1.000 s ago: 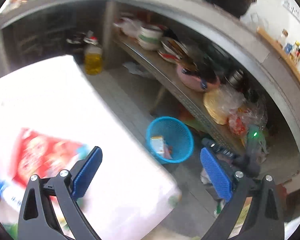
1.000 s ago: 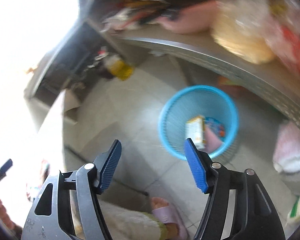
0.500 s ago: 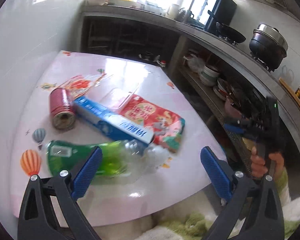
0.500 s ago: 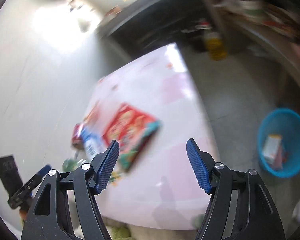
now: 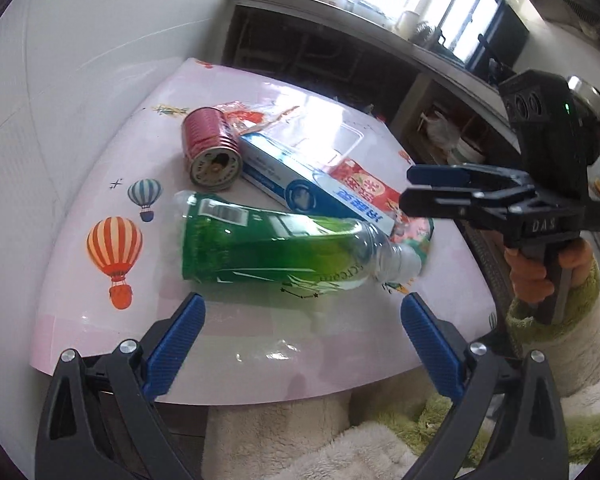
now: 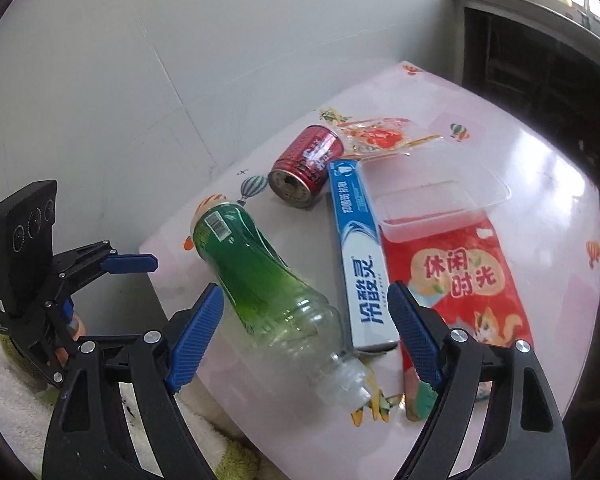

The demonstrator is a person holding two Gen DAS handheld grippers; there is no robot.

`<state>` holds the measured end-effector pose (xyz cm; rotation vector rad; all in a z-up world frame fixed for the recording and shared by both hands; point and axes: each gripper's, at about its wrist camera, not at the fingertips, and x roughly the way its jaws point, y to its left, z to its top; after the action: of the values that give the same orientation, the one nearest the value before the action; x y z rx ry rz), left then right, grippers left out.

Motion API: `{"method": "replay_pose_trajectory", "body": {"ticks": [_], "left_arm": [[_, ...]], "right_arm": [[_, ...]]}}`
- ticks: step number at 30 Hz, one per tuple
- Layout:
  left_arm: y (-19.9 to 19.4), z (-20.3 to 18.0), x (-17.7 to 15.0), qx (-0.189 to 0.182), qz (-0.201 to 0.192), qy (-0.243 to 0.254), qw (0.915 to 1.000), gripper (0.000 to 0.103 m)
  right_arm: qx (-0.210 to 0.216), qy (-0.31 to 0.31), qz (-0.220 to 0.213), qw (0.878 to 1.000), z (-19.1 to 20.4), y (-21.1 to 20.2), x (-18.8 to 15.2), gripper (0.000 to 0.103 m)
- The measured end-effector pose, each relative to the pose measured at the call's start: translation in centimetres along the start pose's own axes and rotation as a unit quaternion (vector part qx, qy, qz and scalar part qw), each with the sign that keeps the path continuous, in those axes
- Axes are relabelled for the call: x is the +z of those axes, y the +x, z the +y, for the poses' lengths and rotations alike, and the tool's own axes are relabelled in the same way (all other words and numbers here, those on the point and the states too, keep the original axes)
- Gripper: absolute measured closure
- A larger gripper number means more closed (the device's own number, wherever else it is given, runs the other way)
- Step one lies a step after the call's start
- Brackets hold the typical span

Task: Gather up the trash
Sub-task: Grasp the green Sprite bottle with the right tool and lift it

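A green plastic bottle (image 5: 276, 248) lies on its side on the pink table (image 5: 260, 344), neck to the right. Behind it lie a red can (image 5: 210, 148), a blue toothpaste box (image 5: 308, 184) and a red snack bag (image 5: 376, 196). My left gripper (image 5: 302, 320) hovers open at the near table edge, just short of the bottle. My right gripper (image 6: 304, 292) hangs over the bottle (image 6: 260, 276); its jaws are opening, astride the neck end without pressing on it. A clear tub (image 6: 432, 196) rests on the snack bag (image 6: 460, 276).
A clear wrapper with red print (image 6: 376, 136) lies behind the can (image 6: 304, 164). A grey wall (image 6: 140, 80) borders the table on the left. A dark kitchen counter with shelves (image 5: 340, 52) runs behind. A fluffy white and green sleeve (image 5: 560, 340) is at the right.
Both cameras swung away from the floor and the blue basket to the table. The left gripper closed in on the bottle. The right gripper rolled upright over the trash with its jaws wider.
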<state>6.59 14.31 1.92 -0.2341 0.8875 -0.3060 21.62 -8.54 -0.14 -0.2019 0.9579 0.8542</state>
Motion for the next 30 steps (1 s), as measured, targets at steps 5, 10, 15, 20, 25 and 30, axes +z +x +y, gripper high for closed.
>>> {"method": "replay_pose_trajectory", "body": {"ticks": [5,10,15,20,25,30], "left_arm": [[0.9,2.7,0.1,-0.012,0.014,-0.056,0.9983,0.014],[1.2,5.1,-0.2,-0.014,0.017,-0.106,0.9941,0.024],[0.9,5.4,-0.2,0.004,0.008,-0.097,0.9953,0.027],[1.0,6.1,-0.1,0.007,0.009,-0.1,0.9949,0.03],[0.9,7.1,0.0,0.009,0.006,-0.109,0.9939,0.033],[0.3,8.0,0.6,0.014,-0.007,-0.117,0.993,0.033]], "right_arm": [[0.0,-0.069,0.043,0.997,3.2,2.3,0.0,0.023],[-0.035,-0.139,0.09,0.986,4.8,4.5,0.0,0.023],[-0.078,-0.201,0.127,0.968,6.1,6.7,-0.4,0.023],[-0.107,-0.218,0.147,0.959,7.0,7.7,-1.9,0.034],[-0.11,-0.186,0.136,0.967,7.2,6.5,-3.4,0.036],[-0.071,-0.105,0.111,0.986,6.4,4.1,-5.5,0.038]]}}
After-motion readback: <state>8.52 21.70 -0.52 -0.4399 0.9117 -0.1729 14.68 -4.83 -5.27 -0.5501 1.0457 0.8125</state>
